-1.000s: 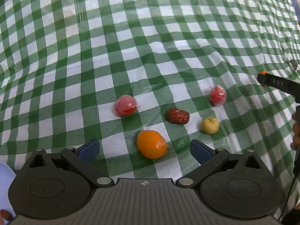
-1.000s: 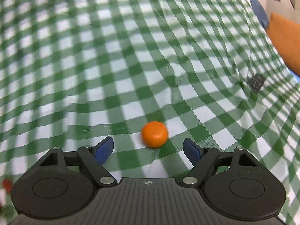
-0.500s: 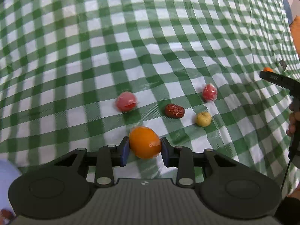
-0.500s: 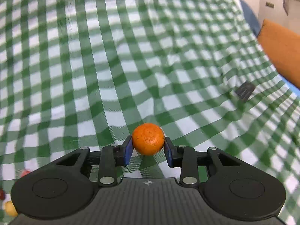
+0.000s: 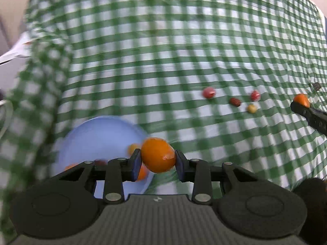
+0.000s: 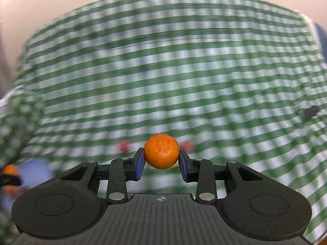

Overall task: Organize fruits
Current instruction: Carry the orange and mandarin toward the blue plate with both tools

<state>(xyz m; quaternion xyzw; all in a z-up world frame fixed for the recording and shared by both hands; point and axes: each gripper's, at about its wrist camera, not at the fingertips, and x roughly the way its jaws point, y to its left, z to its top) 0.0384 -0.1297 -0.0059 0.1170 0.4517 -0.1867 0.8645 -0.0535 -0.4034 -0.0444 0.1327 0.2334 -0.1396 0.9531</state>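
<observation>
Left wrist view, left gripper (image 5: 157, 158) fingers clamping an oval orange fruit (image 5: 157, 155) above a blue bowl (image 5: 98, 138), right gripper (image 6: 161, 159) fingers pinching a mandarin (image 6: 161, 151) over the checked bench (image 6: 163, 71)

- The left wrist view looks forward and steeply down along the left hand-held gripper (image 5: 157, 160), whose black body fills the bottom of the picture, onto the green-and-white checked tablecloth (image 5: 163, 61).
- It sits close above a pale blue plate (image 5: 96, 138) at lower left.
- The right wrist view looks along the right hand-held gripper (image 6: 161, 159) at a shallower angle, so the table's far edge and the wall (image 6: 61, 0) show.
- Both views share the tablecloth, the blue plate (image 6: 34, 171), probably two red fruits, though blur smears them, and each other's gripper tip: the right one (image 5: 302, 104) at the left view's right edge, the left one (image 6: 9, 176) at the right view's left edge.
</observation>
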